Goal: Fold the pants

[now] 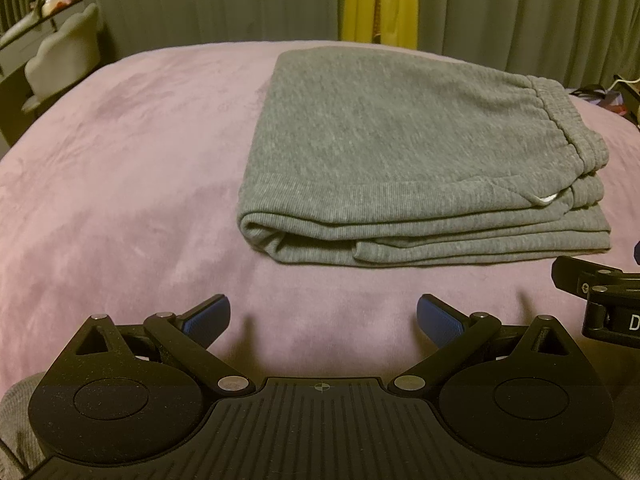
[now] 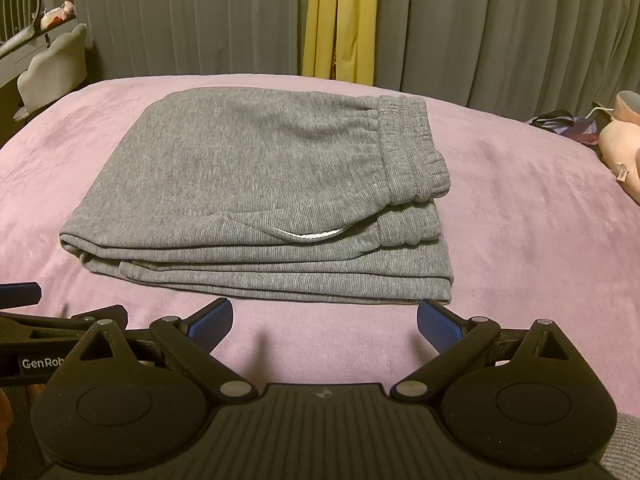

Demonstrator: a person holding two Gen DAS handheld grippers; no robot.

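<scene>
Both tools, left tool (image 1: 323, 318) and right tool (image 2: 325, 320), hang open and empty near the bed's (image 2: 520, 216) front edge; the pants (image 2: 260, 200) look folded, so only gentle smoothing seems needed.

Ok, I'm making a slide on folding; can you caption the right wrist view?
Grey pants lie folded on a pink blanket, the right tongs open and empty just short of them.

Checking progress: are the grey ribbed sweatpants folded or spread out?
Folded. The grey ribbed sweatpants lie as a compact stack, layered edges facing the cameras, elastic waistband on top.
</scene>
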